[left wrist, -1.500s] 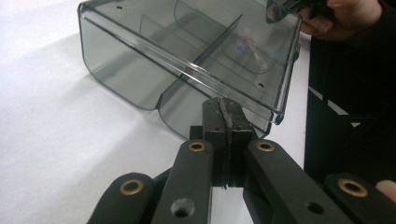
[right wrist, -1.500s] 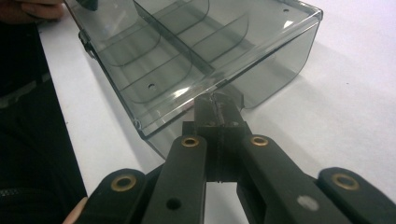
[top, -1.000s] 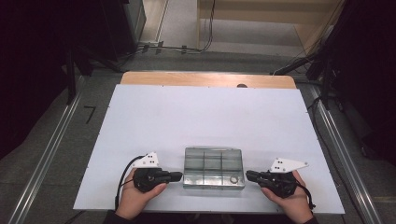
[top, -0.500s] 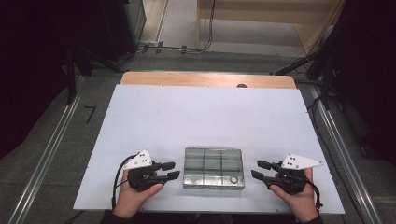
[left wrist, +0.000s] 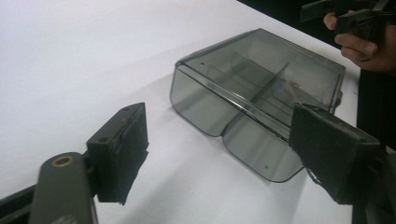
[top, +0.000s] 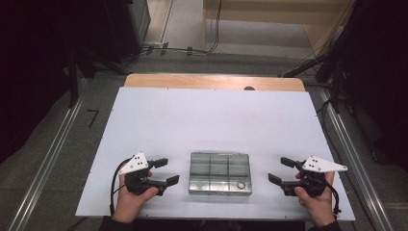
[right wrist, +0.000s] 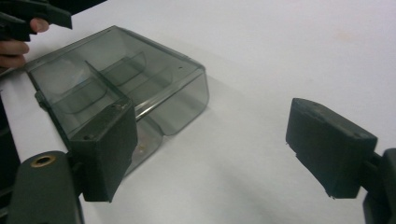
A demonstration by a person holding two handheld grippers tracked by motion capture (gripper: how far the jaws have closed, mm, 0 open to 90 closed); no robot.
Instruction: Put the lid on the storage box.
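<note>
High view | box [top: 220, 172] between left gripper [top: 164, 172], right gripper [top: 281, 169] | both fingers released, apart

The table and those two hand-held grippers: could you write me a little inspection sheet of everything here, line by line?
Surface: white board on a wooden table, whose far edge shows beyond it.
Job's things: one smoky clear compartment box near the front edge, lid shut; a small ring-like item in its front right compartment, too small to identify.
Clutter: nothing seen on the board.
Grippers: left gripper and right gripper each held in a hand on either side of the box, both open, touching nothing.
Cables: a black one loops from the left gripper; more lie on the floor beyond the table.
Surroundings: metal rails along both sides, dark equipment behind.
</note>
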